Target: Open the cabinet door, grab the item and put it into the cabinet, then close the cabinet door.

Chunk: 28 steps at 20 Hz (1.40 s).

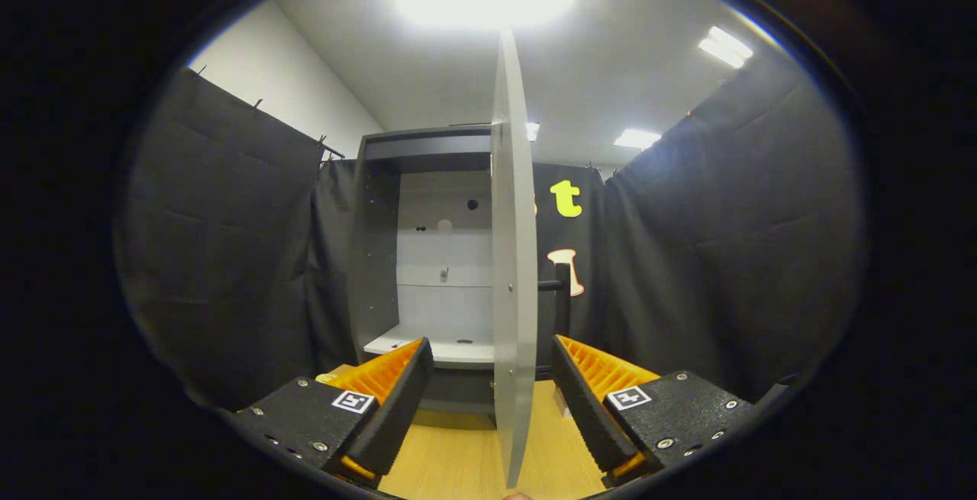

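My gripper point(492, 378) is spread wide and holds nothing; the open cabinet door point(513, 256) stands edge-on between my two fingers, and neither finger touches it as far as I can tell. The door is swung well out from the cabinet point(427, 256), which stands on the wooden tabletop point(458, 462) just ahead of me. I can see straight into the interior: a pale back panel, a white lower shelf point(427, 346), nothing on it that I can make out.

The item I am meant to store is the weak point. There is a small yellowish shape point(327, 378) just past my left finger, low on the table, but most of it is hidden, so I cannot say whether that is it.

The risks as I judge them: with the door's edge inside my open fingers, any sideways turn toward the table would knock a finger into it and swing it further or push it part-way shut. The black handle point(556, 286) sticks out on the door's far face, right of the edge, and my right finger could snag it as I back out. I should withdraw straight back before turning.
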{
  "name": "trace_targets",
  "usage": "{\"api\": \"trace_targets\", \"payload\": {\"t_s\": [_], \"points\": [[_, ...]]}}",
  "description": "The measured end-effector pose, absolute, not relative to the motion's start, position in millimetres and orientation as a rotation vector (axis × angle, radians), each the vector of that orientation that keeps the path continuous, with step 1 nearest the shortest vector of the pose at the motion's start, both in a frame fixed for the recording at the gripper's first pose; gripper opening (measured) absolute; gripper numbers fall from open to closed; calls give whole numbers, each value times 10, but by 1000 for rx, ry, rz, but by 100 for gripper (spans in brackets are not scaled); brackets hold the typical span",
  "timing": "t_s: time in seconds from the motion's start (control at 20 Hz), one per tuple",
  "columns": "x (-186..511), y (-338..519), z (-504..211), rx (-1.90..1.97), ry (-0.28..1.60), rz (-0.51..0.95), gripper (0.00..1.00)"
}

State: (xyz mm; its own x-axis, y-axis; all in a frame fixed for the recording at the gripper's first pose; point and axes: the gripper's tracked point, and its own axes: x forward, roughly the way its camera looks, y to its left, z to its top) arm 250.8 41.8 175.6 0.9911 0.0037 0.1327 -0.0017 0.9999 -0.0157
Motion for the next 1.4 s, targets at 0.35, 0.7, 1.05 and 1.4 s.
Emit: {"api": "trace_targets", "payload": {"t_s": [0.35,0.7,1.05,1.4], "points": [[2534,972,1448,24,-120,53,95],[3014,1749,487,58,9,138,95],[3265,2246,-443,70,126,186,95],[3454,2569,-1274,75,261,188,95]]}}
